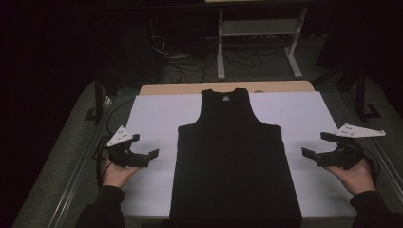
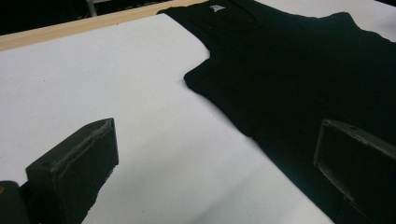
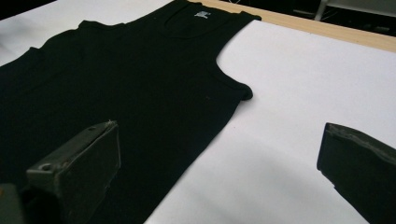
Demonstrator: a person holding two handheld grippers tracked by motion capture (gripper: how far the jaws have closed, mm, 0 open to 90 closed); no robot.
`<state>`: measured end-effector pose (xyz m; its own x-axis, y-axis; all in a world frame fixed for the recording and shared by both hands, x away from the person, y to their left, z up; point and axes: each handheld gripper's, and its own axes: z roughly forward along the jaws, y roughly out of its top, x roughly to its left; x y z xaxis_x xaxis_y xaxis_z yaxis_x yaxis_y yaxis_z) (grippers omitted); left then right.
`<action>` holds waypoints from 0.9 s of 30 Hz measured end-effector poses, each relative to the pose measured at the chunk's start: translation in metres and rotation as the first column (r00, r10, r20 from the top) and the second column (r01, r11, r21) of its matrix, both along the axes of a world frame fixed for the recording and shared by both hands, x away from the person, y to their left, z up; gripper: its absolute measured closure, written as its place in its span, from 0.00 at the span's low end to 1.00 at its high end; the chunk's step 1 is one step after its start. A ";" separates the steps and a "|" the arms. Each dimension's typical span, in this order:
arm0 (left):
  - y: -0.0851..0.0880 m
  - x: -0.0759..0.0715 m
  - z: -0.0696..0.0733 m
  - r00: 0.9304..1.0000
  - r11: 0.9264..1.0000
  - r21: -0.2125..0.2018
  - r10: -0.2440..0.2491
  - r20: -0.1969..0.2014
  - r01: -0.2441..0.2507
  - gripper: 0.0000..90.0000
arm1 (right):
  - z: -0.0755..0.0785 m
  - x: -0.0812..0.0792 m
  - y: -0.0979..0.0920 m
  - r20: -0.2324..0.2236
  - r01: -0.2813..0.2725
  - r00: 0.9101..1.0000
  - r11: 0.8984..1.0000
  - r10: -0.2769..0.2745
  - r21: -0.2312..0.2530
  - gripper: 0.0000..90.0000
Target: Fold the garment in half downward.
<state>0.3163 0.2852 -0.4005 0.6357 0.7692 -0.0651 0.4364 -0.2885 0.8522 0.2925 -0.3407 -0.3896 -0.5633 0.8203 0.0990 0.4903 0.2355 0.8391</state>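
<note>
A black tank top (image 1: 235, 156) is lying flat in the middle of the tabletop (image 1: 294, 86), on a white sheet (image 1: 152, 118), neck pointing to 12 o'clock. The left claw (image 1: 145, 147) is hovering at 9 o'clock of it, released. The right claw (image 1: 314, 145) is hovering at 3 o'clock, also released. Behind, a dark room is showing cables (image 1: 190, 66) and a white stand (image 1: 259, 28) on the floor.

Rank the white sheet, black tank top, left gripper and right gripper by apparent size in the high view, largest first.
1. white sheet, widest, spanning the table under everything.
2. black tank top, covering the sheet's middle.
3. left gripper and right gripper: they look about alike, so no ranking between them.
</note>
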 end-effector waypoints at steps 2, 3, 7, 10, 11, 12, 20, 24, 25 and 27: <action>-0.001 0.001 0.001 1.000 1.000 0.007 -0.002 -0.001 0.002 0.00 | 0.001 0.001 0.000 -0.002 0.001 1.000 1.000 -0.001 0.001 0.00; -0.002 0.002 0.002 1.000 1.000 0.010 -0.005 -0.002 0.005 0.00 | 0.001 0.002 0.000 -0.003 -0.002 1.000 1.000 0.002 0.001 0.00; -0.004 0.005 0.005 1.000 1.000 0.013 -0.011 0.001 0.011 0.00 | 0.002 0.006 0.002 -0.011 -0.008 1.000 1.000 0.007 -0.008 0.00; -0.006 0.008 0.006 1.000 1.000 0.014 -0.016 -0.001 0.016 0.00 | 0.005 0.009 0.003 -0.006 -0.015 1.000 1.000 0.015 -0.012 0.00; -0.007 0.009 0.006 1.000 1.000 0.018 -0.017 -0.004 0.017 0.00 | 0.005 0.009 0.003 -0.006 -0.015 1.000 1.000 0.015 -0.012 0.00; -0.007 0.010 0.005 1.000 1.000 0.021 -0.018 -0.011 0.019 0.00 | 0.006 0.010 0.004 -0.008 -0.015 1.000 1.000 0.015 -0.011 0.00; -0.013 0.021 0.007 0.999 0.999 0.025 -0.037 -0.029 0.038 0.00 | 0.013 0.020 0.007 -0.001 -0.031 1.000 0.999 0.031 -0.021 0.00; -0.016 0.026 0.008 0.998 0.998 0.029 -0.045 -0.036 0.046 0.00 | 0.017 0.024 0.009 0.003 -0.037 0.999 0.999 0.038 -0.024 0.00; -0.017 0.027 0.009 0.998 0.998 0.039 -0.050 -0.038 0.051 0.00 | 0.018 0.025 0.010 0.001 -0.040 0.999 0.999 0.040 -0.026 0.00; -0.018 0.030 0.011 0.998 0.998 0.041 -0.052 -0.040 0.054 0.00 | 0.021 0.028 0.010 0.003 -0.042 0.999 0.999 0.042 -0.019 0.00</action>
<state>0.3463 0.2671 -0.3898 0.6731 0.7371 -0.0593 0.4525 -0.3471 0.8214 0.3205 -0.3306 -0.3687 -0.5980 0.7974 0.0812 0.4764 0.2721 0.8361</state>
